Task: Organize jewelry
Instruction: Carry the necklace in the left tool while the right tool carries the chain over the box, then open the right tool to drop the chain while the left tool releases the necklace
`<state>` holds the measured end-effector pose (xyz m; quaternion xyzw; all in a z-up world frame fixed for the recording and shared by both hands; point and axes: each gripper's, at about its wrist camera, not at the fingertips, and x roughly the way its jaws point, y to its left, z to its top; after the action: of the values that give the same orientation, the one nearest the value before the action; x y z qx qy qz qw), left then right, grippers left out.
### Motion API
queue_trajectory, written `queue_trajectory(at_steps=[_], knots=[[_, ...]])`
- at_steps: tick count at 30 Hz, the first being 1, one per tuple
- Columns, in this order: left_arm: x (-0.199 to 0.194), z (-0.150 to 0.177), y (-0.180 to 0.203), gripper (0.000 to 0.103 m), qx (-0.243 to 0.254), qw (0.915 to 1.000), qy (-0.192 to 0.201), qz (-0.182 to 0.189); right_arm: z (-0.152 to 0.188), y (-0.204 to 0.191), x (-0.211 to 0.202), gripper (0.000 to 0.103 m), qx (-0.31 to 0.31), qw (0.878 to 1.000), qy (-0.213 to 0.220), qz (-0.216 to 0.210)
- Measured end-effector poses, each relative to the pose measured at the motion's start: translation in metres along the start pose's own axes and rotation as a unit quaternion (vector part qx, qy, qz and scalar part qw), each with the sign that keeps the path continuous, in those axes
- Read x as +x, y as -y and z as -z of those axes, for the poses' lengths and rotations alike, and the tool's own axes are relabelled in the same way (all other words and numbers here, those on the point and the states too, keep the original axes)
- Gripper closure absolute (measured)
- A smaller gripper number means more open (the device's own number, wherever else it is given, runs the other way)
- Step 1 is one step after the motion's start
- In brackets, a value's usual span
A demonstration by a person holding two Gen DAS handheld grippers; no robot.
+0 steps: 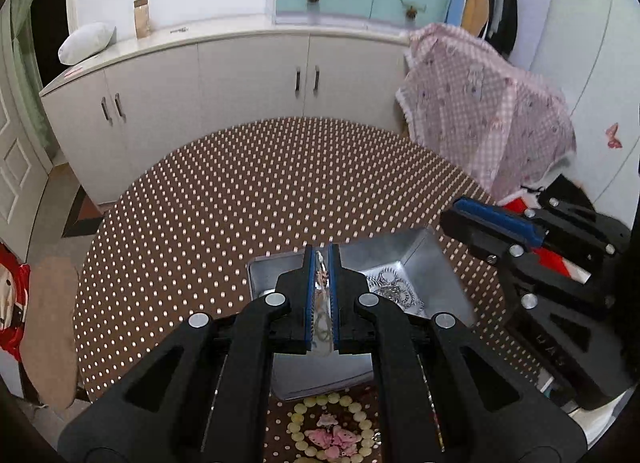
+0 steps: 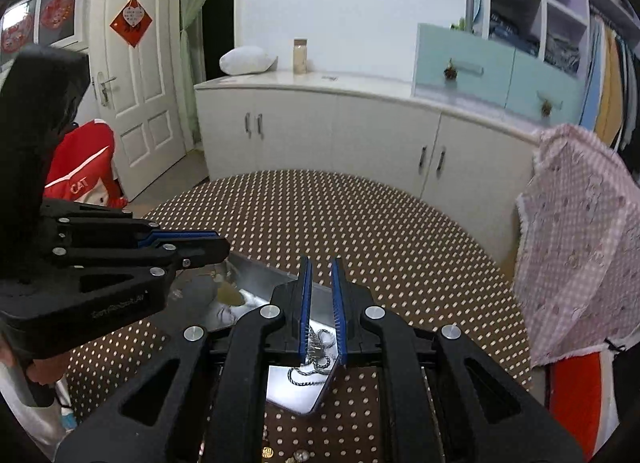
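Observation:
My left gripper [image 1: 322, 253] is shut on a thin chain with pink bits [image 1: 321, 287] and holds it above a shiny metal tray [image 1: 420, 247] on the dotted table. A heap of silver chains [image 1: 394, 291] lies in the tray's right part. In the right wrist view my right gripper [image 2: 320, 265] hovers over the tray [image 2: 260, 271]. Its blue pads stand a little apart, and a silver chain [image 2: 316, 359] lies between and below them, not pinched. The left gripper [image 2: 208, 245] reaches in from the left over the tray. The right gripper [image 1: 476, 219] shows at the right of the left wrist view.
A cream bead bracelet around pink pieces [image 1: 332, 427] lies on the brown dotted tablecloth [image 1: 240, 203] in front of the tray. Small round pieces [image 2: 280, 453] lie near the table's front edge. A pink checked cloth [image 2: 580, 243] hangs at the right. White cabinets [image 1: 240, 75] stand behind.

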<state>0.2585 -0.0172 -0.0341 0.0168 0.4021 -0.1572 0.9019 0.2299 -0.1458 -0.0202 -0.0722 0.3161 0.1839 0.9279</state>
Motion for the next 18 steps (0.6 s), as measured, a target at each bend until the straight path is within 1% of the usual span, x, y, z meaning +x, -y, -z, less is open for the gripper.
queue_trajectory(at_steps=[1, 3, 4, 5, 7, 10, 18], knots=[[0.002, 0.002, 0.001, 0.096, 0.003, 1.0000, -0.006, 0.000, 0.000, 0.002, -0.001, 0.085, 0.003, 1.000, 0.000, 0.001], [0.003, 0.003, 0.000, 0.096, 0.005, 0.9999, -0.013, 0.000, 0.001, 0.004, -0.005, 0.070, 0.004, 1.000, 0.001, 0.006], [0.003, 0.004, -0.001, 0.096, 0.004, 0.9999, -0.016, -0.002, 0.000, 0.004, -0.008, 0.065, 0.003, 1.000, 0.004, 0.009], [0.003, 0.004, -0.002, 0.096, 0.002, 0.9998, -0.019, -0.003, -0.001, 0.004, -0.010, 0.063, 0.002, 1.000, 0.006, 0.010], [0.003, 0.006, -0.005, 0.096, -0.004, 0.9997, -0.023, -0.005, -0.003, 0.004, -0.015, 0.056, 0.000, 1.000, 0.011, 0.009], [0.004, 0.009, -0.007, 0.096, -0.009, 0.9995, -0.028, -0.008, -0.002, 0.002, -0.019, 0.052, -0.005, 1.000, 0.016, 0.012], [0.001, 0.016, -0.011, 0.096, -0.012, 0.9993, -0.035, -0.005, 0.002, 0.003, -0.018, 0.050, -0.002, 1.000, 0.010, 0.013]])
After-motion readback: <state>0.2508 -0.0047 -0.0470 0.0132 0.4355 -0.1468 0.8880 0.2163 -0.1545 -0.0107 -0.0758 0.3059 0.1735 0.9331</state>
